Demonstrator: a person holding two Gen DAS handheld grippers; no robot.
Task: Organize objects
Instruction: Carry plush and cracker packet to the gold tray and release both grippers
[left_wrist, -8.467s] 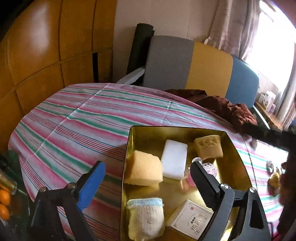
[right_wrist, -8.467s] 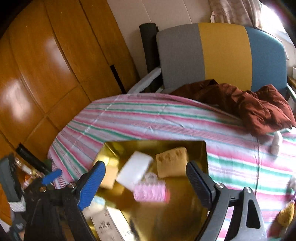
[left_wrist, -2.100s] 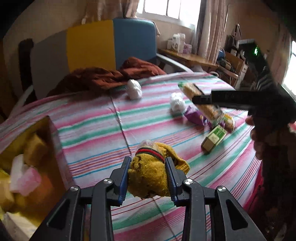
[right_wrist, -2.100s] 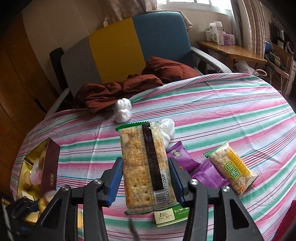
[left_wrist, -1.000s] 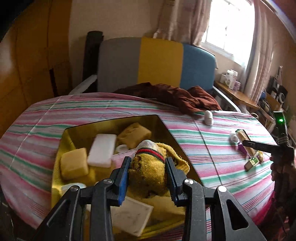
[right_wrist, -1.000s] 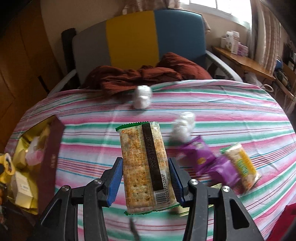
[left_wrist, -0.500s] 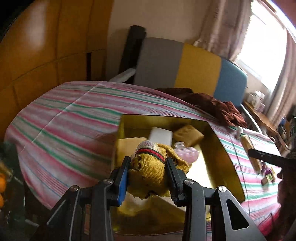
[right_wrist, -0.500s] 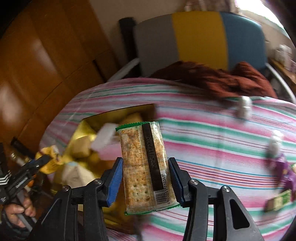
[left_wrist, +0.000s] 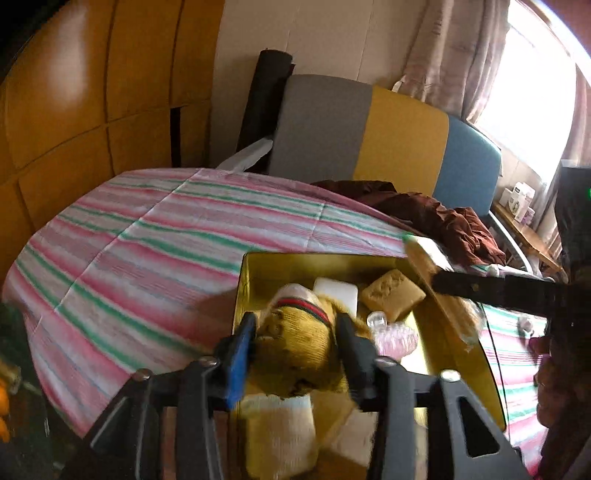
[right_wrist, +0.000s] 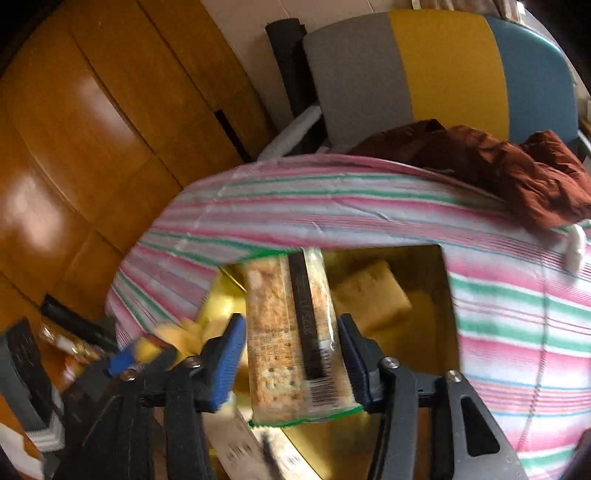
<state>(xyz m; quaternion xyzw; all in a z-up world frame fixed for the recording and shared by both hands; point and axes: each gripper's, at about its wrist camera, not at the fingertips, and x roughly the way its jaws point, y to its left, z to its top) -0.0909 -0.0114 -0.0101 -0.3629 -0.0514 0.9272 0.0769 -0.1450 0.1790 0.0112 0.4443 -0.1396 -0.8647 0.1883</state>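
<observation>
Both pairs of fingers have just been spreading. The left gripper (left_wrist: 295, 341) brackets the yellow sock (left_wrist: 295, 347), the right gripper (right_wrist: 291, 354) the cracker packet (right_wrist: 295, 339), both over the gold box (right_wrist: 445, 314).

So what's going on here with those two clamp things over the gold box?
A person is tidying loose items off a striped tablecloth into a gold box. The left gripper has a yellow sock between its jaws, the right gripper a cracker packet. Both hang over the box, and both sets of jaws have just been opening, apparently to drop the items in.
</observation>
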